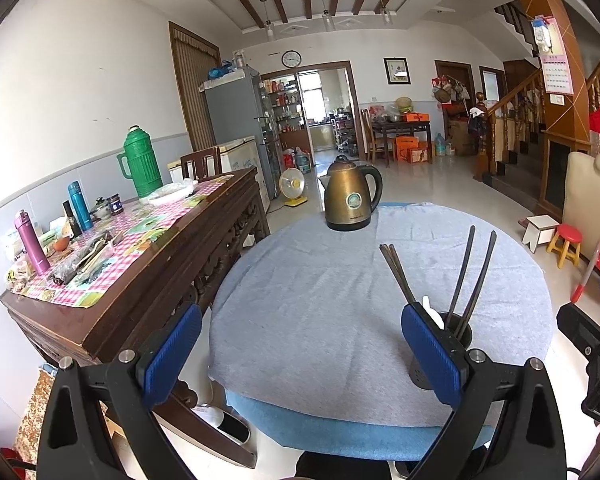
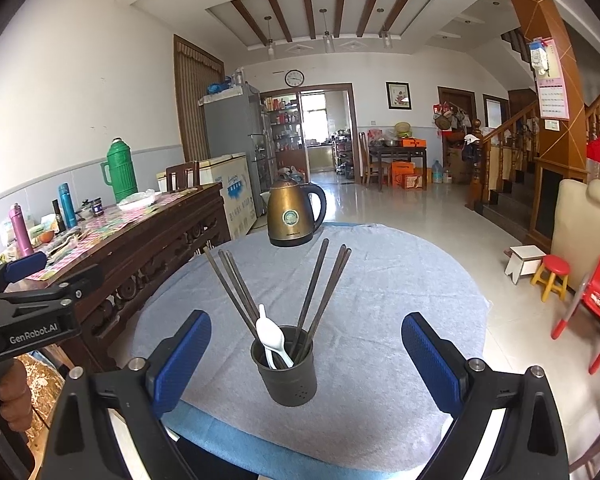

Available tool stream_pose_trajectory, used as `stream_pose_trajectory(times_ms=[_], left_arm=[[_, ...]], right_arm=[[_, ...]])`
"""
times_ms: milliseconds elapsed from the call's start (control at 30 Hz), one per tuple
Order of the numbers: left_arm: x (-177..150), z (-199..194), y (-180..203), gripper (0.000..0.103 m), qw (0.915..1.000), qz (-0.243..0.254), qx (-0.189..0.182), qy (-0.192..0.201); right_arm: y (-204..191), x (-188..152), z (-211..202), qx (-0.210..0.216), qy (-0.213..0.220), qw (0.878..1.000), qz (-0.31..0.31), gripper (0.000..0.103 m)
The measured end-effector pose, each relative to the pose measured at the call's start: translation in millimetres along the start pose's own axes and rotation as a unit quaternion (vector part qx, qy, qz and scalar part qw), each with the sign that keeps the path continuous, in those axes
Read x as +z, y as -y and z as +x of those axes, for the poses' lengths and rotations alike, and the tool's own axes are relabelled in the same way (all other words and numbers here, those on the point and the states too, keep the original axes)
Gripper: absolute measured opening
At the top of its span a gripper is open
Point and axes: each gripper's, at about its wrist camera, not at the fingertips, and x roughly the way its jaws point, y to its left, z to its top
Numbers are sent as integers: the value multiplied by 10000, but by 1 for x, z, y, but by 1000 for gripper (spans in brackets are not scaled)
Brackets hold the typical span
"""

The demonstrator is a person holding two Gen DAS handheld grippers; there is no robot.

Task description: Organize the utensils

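— So where's the dark round utensil holder (image 2: 287, 364)?

— Near edge of the grey-clothed round desk (image 2: 380, 280), dead ahead between the right gripper (image 2: 306, 354)'s released fingers; dark chopsticks (image 2: 316, 292) fan upward, white spoon (image 2: 272, 336) inside.

— And the left gripper (image 1: 300, 348)?

— Released too; its right finger hides most of the holder.

Bronze kettle (image 2: 296, 216) on round table (image 2: 400, 300); green thermos (image 2: 120, 172) on sideboard (image 2: 172, 224)

left claw (image 1: 301, 350) spread, right claw (image 2: 306, 354) spread
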Motion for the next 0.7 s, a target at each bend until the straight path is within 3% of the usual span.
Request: stream_pose_trajectory(times_ms=[700], left_arm=[[-4,3,4,100,10000,-9,-30,-80]], right_arm=[[5,-5,-6,30,-11,9999,104,98]])
